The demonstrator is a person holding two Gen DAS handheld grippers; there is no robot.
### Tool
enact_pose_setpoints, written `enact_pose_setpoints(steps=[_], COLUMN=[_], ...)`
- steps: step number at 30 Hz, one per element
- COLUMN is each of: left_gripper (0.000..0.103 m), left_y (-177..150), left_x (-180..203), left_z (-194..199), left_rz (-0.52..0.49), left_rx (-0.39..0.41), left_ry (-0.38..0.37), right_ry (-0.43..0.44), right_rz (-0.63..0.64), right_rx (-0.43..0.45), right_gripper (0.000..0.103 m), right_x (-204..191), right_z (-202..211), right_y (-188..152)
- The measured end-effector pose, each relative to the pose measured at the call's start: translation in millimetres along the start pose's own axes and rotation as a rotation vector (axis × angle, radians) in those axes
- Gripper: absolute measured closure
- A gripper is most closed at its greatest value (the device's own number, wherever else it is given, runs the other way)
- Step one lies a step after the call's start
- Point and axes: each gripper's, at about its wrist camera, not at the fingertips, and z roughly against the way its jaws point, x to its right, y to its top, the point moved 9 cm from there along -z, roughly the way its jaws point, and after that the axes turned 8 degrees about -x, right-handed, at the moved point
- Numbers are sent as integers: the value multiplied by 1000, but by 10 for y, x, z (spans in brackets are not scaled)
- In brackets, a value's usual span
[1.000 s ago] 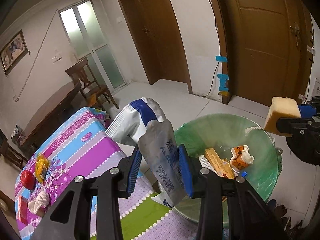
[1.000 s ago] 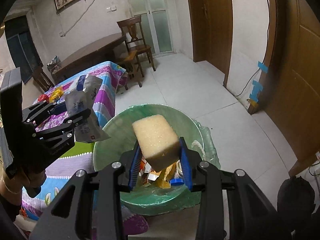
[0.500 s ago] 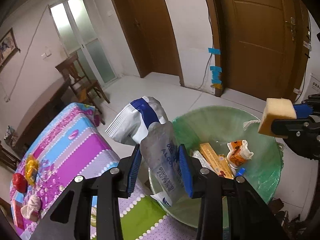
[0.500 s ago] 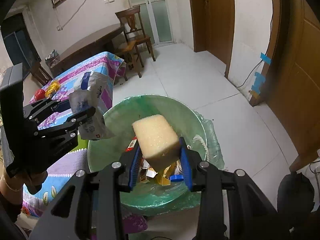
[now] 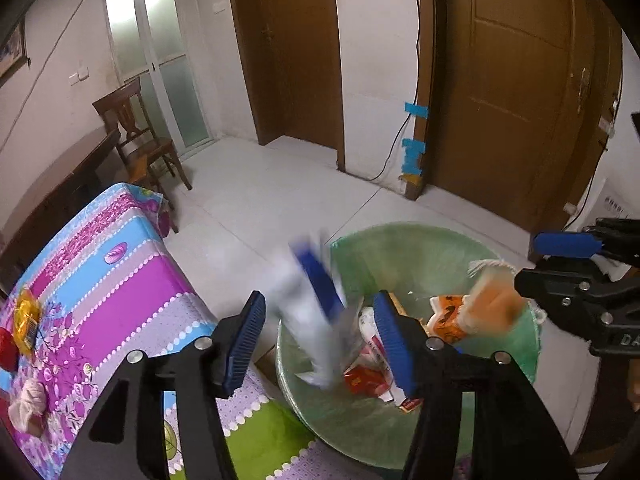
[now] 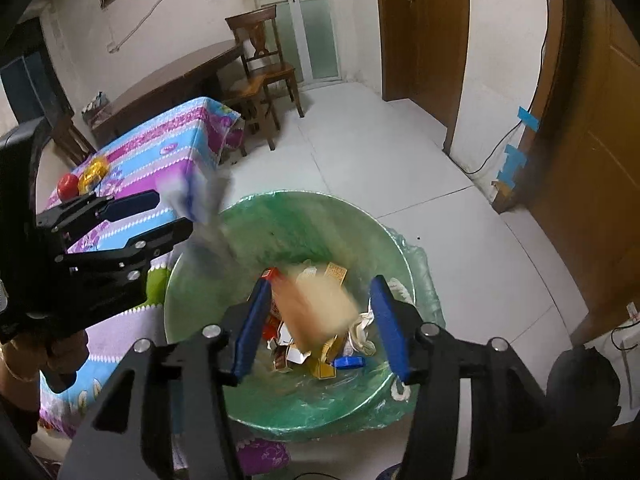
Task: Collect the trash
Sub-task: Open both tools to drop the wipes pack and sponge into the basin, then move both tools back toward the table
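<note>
Both claws are spread wide and grip nothing. Between the left gripper's (image 5: 320, 340) blue pads a motion-blurred white-and-blue plastic pouch (image 5: 316, 312) hangs free over the near rim of the round bin lined with a green plastic bag (image 5: 420, 240) — its print too smeared to read. At lower centre of the right view, the right gripper (image 6: 320, 320) frames a blurred yellow sponge block (image 6: 320, 308) above wrappers in the bin; "DA" shows on that gripper's body at the left view's right edge.
</note>
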Motion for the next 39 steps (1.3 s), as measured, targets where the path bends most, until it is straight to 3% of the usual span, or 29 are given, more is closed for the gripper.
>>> enact_pose_setpoints(steps=[8,16,20,28,33,36,39], left_gripper=[45,45,45,33,25,22,22], left_y=[0,-98,-217,-894,-1412,-1738,-2144], left_x=[-61,-213,-405,-1008,-1346,-1511,-1714], left_z=[103,232,251,450,747,1032,1383], left_rz=[25,49,91,163,201,215,235], left_rx=[34,62,56,59,71,100,117], left_ry=[-3,106,142,290,352,374,396], right_ry=[4,4,-3,-53,-43,5,75], right_rz=[2,15,24,79,143,176,225], right_rx=[4,12,61,313,527,563,534], right_gripper=[54,54,54,53,38,36,35], right_x=[-32,-131,-217,-657,-1149,-1448,-1812], right_z=[16,-1,73,372,602,594,459], right_y=[-9,-5,21,80,107,94,63])
